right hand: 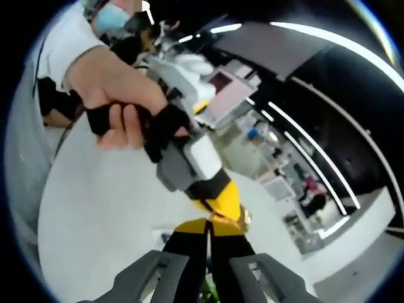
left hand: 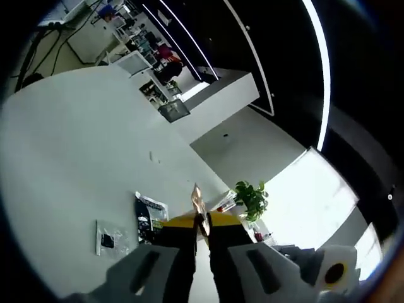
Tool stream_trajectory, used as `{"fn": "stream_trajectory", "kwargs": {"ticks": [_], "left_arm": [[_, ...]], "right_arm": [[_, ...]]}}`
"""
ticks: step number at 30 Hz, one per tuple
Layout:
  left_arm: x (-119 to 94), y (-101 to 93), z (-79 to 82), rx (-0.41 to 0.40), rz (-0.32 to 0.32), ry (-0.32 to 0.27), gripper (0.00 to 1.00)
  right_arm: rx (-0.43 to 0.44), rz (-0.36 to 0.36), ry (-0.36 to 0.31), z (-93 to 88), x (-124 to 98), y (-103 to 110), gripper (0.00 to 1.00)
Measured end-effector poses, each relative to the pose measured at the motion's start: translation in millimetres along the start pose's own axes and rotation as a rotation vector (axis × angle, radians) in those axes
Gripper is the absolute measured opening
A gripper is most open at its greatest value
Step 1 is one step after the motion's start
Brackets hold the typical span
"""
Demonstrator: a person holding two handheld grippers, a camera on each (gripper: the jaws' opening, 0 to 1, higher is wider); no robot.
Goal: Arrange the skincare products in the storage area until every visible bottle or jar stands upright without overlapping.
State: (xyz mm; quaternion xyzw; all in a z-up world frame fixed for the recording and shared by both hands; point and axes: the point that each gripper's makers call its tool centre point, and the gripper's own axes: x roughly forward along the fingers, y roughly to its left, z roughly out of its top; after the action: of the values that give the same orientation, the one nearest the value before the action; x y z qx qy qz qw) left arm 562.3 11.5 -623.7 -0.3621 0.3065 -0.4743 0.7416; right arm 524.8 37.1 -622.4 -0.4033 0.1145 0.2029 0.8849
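In the left gripper view my left gripper (left hand: 198, 222) has its black, yellow-tipped jaws pressed together, and a small shiny gold piece (left hand: 197, 201) sticks out from between the tips. I cannot tell what the piece is. In the right gripper view the left gripper (right hand: 227, 201) comes in from the upper left, held by a hand in a black fingerless glove (right hand: 136, 123). The gold piece (right hand: 243, 218) sits at its tip. My right gripper (right hand: 209, 228) is shut, its yellow tips right against the left gripper's tip. No bottle or jar can be made out.
A broad white surface (left hand: 82, 145) carries a dark printed packet (left hand: 149, 216) and a clear packet (left hand: 107, 237). A green plant (left hand: 252, 199) stands behind the jaws. Shelves and a seated person (left hand: 165, 60) are far off. The person in a white shirt (right hand: 63, 44) is close.
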Motion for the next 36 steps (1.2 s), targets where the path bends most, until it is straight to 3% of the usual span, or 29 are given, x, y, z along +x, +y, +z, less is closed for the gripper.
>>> {"fn": "stream_trajectory", "kwargs": {"ticks": [3,8,11,17,21,26,32,34,36], "left_arm": [[-2,5.5,3.1,0.051,0.036,-0.007,0.00],[-9,1.4,9.4,0.059,0.018,-0.006,0.00],[-15,-2.0,13.8,0.083,-0.011,-0.005,0.00],[-27,-7.0,16.0,0.143,-0.055,0.015,0.00],[-31,-14.5,11.4,0.180,-0.117,0.071,0.00],[-37,-20.6,19.1,0.208,-0.137,0.059,0.00],[-40,-35.9,10.2,0.270,-0.224,0.132,0.00],[-41,-39.8,10.2,0.279,-0.234,0.128,0.00],[-41,-41.1,11.7,0.269,-0.247,0.125,0.00]], "right_arm": [[0.032,-0.008,-0.022,2.8,-4,-2,0.00],[0.082,-0.022,-0.044,5.1,-12,-8,0.00],[0.220,-0.020,-0.056,0.1,-17,-11,0.00],[0.257,-0.043,-0.055,-9.7,-27,-22,0.00],[0.415,0.013,-0.062,-12.3,-28,-19,0.06],[0.553,0.011,-0.115,-4.8,-35,-28,0.00],[0.635,0.050,-0.133,-3.3,-32,-26,0.03],[0.721,0.068,-0.166,2.3,-32,-25,0.02],[0.753,0.068,-0.180,3.0,-32,-27,0.00]]}}
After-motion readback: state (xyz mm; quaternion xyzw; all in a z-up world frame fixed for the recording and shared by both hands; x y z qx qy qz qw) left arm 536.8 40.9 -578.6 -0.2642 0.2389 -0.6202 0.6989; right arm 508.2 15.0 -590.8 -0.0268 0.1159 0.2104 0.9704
